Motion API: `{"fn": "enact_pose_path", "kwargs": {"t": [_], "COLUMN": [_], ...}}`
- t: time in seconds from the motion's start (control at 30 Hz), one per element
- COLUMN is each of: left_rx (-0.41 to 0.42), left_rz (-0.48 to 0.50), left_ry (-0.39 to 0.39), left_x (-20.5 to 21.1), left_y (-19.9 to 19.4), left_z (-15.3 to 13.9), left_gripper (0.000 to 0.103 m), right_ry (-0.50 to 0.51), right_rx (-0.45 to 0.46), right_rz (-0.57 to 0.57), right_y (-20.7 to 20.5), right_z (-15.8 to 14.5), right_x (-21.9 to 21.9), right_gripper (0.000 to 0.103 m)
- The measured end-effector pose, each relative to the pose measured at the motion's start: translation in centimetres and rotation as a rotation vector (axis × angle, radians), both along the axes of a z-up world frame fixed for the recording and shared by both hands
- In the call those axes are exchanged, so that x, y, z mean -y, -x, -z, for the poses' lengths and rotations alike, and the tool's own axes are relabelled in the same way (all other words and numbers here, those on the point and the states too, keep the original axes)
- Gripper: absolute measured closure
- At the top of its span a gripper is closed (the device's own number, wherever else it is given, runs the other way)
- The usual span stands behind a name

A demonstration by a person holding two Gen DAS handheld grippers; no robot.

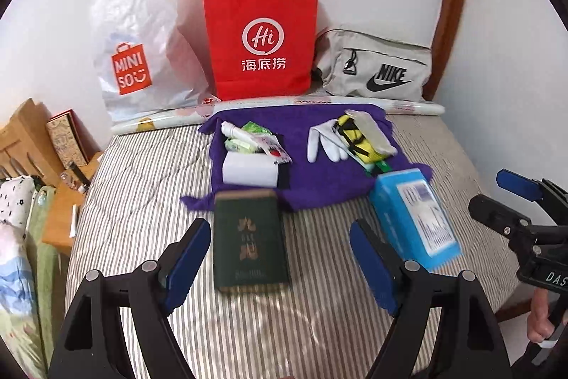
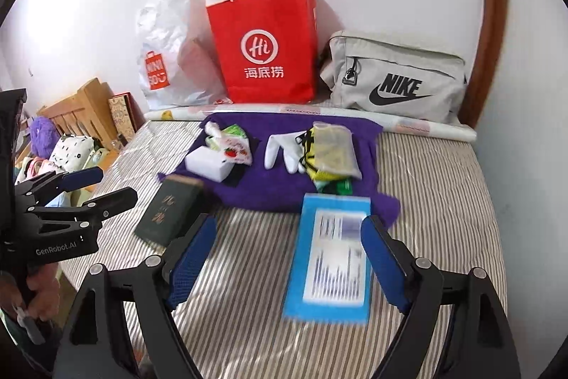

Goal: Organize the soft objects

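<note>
Left gripper (image 1: 280,263) jaws apart, empty, dark green box (image 1: 250,242) on the striped bed (image 1: 142,201) between and just ahead, long axis along the pointing line. Right gripper (image 2: 289,267) likewise apart over the blue box (image 2: 330,258). Soft items (white glove (image 1: 325,141), purple towel (image 1: 319,180)) lie further ahead, roughly equally near both.

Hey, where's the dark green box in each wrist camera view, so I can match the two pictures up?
Left wrist view: the dark green box lies low centre, on the striped bed, between the left gripper fingers.
Right wrist view: the box lies left of centre, beside the right gripper.
Shared landmark: the red paper bag against the wall.
</note>
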State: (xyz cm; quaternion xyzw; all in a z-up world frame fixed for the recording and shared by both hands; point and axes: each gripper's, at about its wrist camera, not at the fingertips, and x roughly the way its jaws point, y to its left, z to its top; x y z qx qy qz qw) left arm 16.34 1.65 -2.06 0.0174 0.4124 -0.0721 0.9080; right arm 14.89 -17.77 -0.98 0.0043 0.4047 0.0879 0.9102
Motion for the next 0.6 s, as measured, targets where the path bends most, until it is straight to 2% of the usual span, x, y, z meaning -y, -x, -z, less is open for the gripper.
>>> {"fn": "enact_pose_path", "kwargs": {"t": [0.13,0.27,0.4,0.6], "left_rx": [0.019,0.033,0.049,0.073], "left_rz": [-0.011,-0.018,-0.04,-0.041], "left_ry": [0.002,0.015,0.035,0.023], "left_x": [-0.2,-0.6,-0.9,-0.3], "left_y": [3.8,7.3,9.6,11.5], "left_z": [-0.4,-0.6,-0.7,-0.9], "left_gripper": [0.023,0.023,0.023,0.023], "right_ry": [0.051,0.038,0.021,0.013], "right_rx": [0.016,0.015,0.008,0.024], "right_rz": [0.029,0.044,0.069,0.075], "right_y": [3.9,6.8,9.0,11.2], "right_z": [-0.4,-0.3,0.3,0.1], "right_x": [-0.5,-0.5,-0.3,-0.1], "right_gripper": [0.016,0.015,0.015,0.015]}}
